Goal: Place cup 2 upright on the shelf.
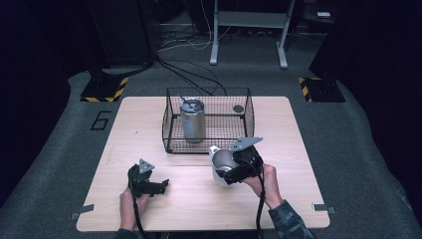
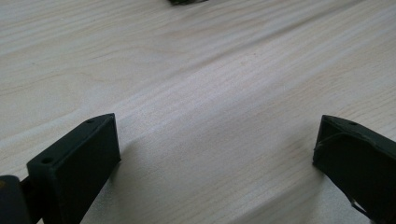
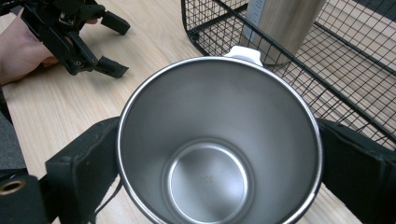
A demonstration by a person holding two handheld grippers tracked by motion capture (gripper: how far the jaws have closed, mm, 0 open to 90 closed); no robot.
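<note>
Right gripper view: right gripper (image 3: 219,154) clamps the slick, rigid steel cup (image 3: 219,140) between its fingers (image 3: 84,168); left gripper (image 2: 217,158) spread wide.

The left gripper (image 1: 160,186) rests low over the near left of the table, held from behind by the left hand (image 1: 130,203), its jaws spread wide with only bare wood between them. The right gripper (image 1: 226,167) sits further forward and to the right, tilted, the right hand (image 1: 264,181) behind it, jaws pressed against both sides of a steel cup (image 3: 219,149).
</note>
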